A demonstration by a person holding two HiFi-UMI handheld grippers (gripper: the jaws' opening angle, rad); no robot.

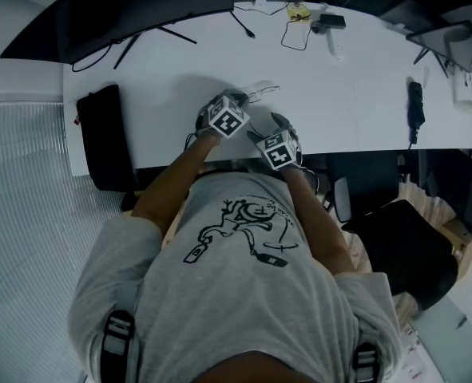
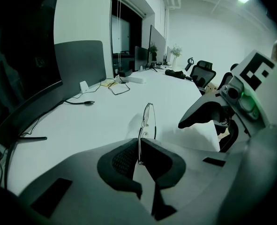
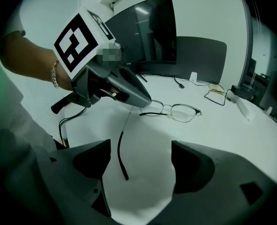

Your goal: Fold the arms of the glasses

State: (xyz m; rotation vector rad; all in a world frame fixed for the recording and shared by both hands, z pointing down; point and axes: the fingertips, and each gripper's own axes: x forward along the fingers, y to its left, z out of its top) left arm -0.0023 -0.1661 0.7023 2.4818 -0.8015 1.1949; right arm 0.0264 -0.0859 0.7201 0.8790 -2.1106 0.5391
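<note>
Thin metal-rimmed glasses (image 1: 261, 92) (image 3: 180, 111) lie on the white table (image 1: 355, 94), lenses toward the far side. My left gripper (image 2: 139, 153) (image 1: 241, 100) (image 3: 139, 100) is shut on one thin arm of the glasses, close behind the frame front (image 2: 148, 118). That arm stands unfolded and its dark tip (image 3: 121, 151) reaches in between the jaws of my right gripper (image 3: 138, 165) (image 1: 281, 124). The right jaws stand wide open and touch nothing. The other arm's dark end (image 3: 151, 113) lies beside the lenses.
A dark curved monitor (image 1: 148, 6) and a second screen (image 3: 152, 29) stand at the table's back. Cables and small devices (image 1: 299, 22) lie far right. A black bag (image 1: 104, 138) sits at the left end. A black chair (image 1: 403, 246) is at my right.
</note>
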